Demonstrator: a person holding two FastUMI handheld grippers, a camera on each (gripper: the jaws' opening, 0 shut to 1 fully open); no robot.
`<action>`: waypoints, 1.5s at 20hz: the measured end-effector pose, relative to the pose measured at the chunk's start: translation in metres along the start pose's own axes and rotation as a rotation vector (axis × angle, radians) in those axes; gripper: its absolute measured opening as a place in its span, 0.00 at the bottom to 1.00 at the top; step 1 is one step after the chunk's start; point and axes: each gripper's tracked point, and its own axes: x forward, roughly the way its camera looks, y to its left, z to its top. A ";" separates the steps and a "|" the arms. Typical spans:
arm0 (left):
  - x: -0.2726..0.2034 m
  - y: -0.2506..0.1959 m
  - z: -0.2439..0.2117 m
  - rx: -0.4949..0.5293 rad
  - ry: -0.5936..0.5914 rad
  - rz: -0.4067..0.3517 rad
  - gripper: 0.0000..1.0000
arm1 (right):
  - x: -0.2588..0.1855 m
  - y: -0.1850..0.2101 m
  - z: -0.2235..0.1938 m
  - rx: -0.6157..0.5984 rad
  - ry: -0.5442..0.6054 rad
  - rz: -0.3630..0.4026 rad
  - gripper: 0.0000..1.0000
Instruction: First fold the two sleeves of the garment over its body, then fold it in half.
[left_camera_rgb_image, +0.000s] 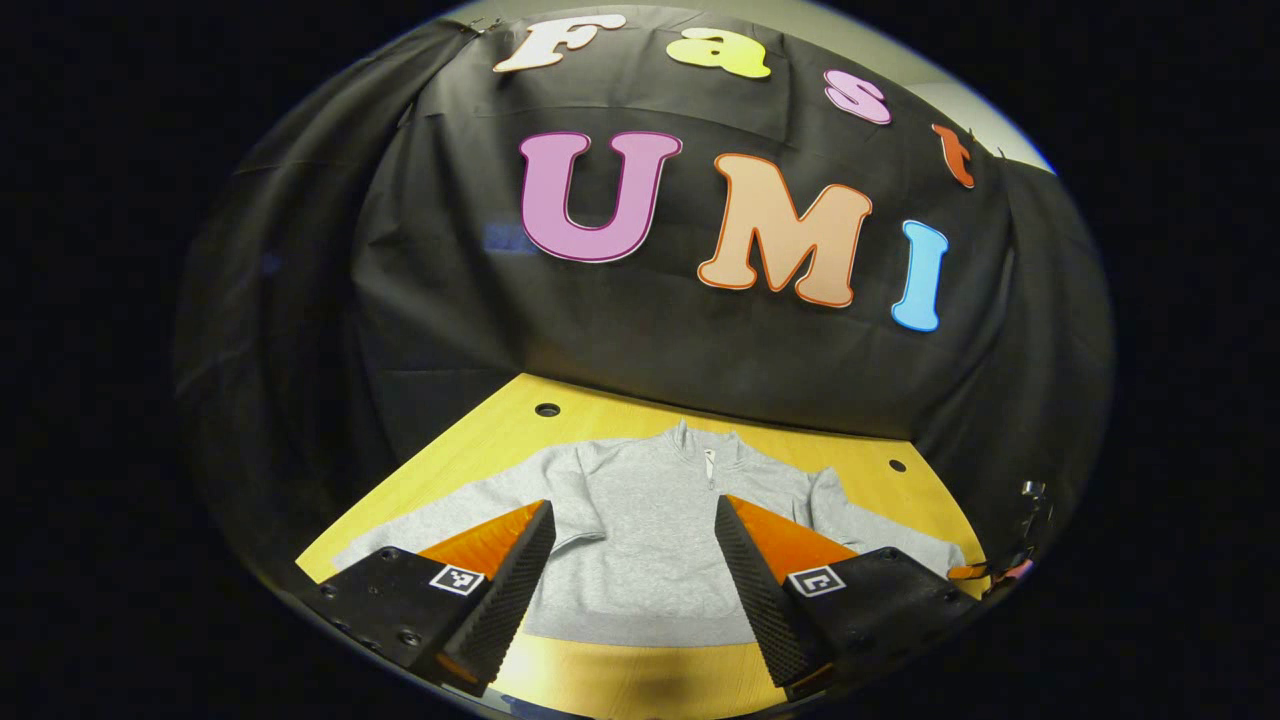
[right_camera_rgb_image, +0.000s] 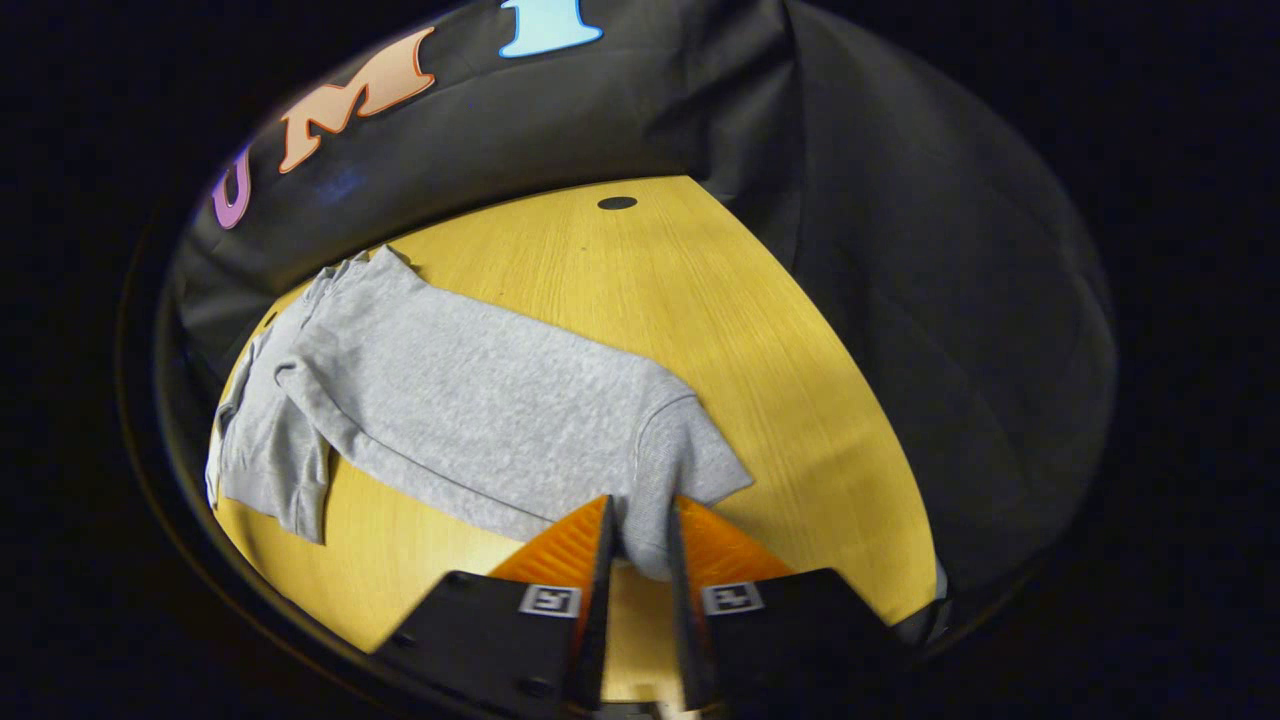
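The right tool is pinching the cuff end of one sleeve of the grey garment, both fingers pressed on the bunched cloth. That grip at the cuff looks chosen so the sleeve can be swung across the body. Ahead of this tool the sleeve runs out to the body, which lies flat on the table. The left tool hangs spread wide above the hem, holding nothing, probably waiting its turn; beyond it the collar faces the booth wall.
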 end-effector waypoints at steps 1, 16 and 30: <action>0.001 -0.002 -0.001 0.014 0.003 -0.004 0.94 | 0.001 0.000 0.000 -0.004 0.001 -0.001 0.20; 0.013 0.017 -0.009 0.028 0.019 -0.134 0.94 | -0.076 0.038 0.041 0.114 -0.161 -0.007 0.13; 0.020 0.088 -0.024 0.075 0.075 -0.236 0.94 | -0.139 0.210 0.091 0.071 -0.311 0.086 0.13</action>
